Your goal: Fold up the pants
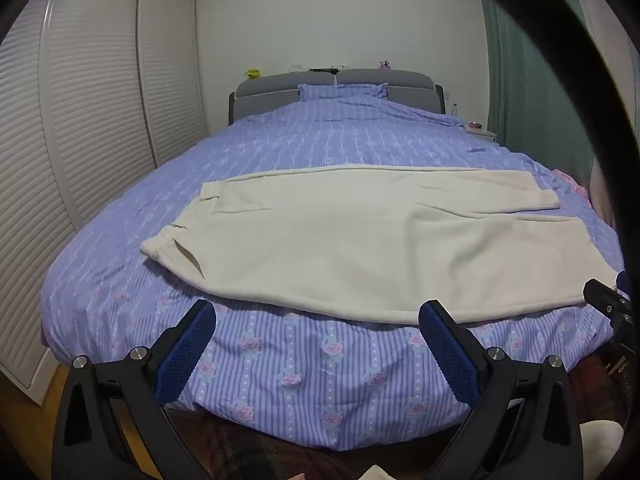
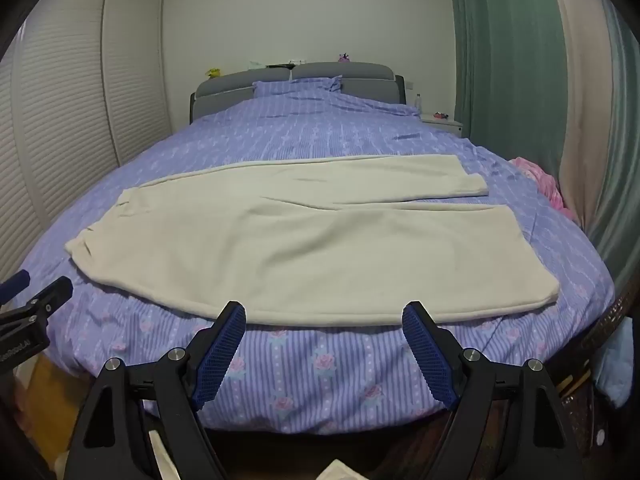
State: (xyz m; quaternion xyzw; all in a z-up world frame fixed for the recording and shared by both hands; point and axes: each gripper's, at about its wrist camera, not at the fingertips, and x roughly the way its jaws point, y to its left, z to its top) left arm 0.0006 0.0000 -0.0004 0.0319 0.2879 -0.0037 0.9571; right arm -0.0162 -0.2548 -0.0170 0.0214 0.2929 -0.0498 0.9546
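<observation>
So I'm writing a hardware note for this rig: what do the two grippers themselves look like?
Both match. The left gripper and right gripper have matte black angular frames with triangular cut-outs, round silver bolts at the pivots, and fingers faced with dark blue textured pads. The left gripper's body carries small white lettering in the right wrist view. No cables show.

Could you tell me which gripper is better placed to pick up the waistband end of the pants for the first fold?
Left, probably. The waistband lies at the left end of the pants, nearer the left gripper; the right gripper faces the leg hems. Both are open.
</observation>
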